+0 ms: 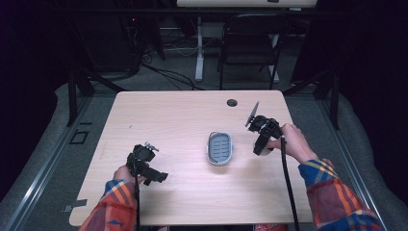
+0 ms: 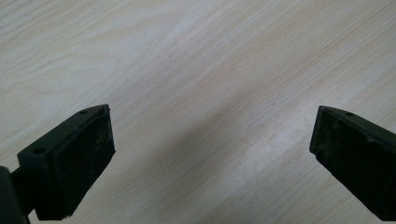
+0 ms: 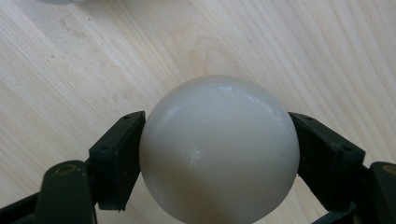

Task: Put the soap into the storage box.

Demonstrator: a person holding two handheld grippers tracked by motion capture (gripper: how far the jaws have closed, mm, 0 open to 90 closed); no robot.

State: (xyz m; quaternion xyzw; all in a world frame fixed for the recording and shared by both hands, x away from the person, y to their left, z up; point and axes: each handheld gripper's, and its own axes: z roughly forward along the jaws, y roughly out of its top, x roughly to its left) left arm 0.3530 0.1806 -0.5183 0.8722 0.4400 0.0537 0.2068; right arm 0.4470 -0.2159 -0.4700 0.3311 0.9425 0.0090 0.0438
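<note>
A grey oval soap dish [image 1: 210, 150] with a slotted insert lies in the middle of the light wooden table [image 1: 183, 115]. Just to the right of the dish, my right gripper [image 1: 261, 147] points down at the tabletop. In the right gripper view, the right gripper [image 3: 217, 154] is shut on a smooth, white, rounded object [image 3: 218, 149] like a soap bar, with both pads pressed against its sides. My left gripper [image 1: 160, 177] hovers near the table's front left. The left gripper view shows this left gripper [image 2: 212, 140] open, with bare wood between its fingers.
A round cable hole [image 1: 232, 102] sits near the table's far edge. Beyond the table stand a black folding chair [image 1: 250, 45] and a white desk leg [image 1: 198, 48], with cables on the floor. The surroundings are dark.
</note>
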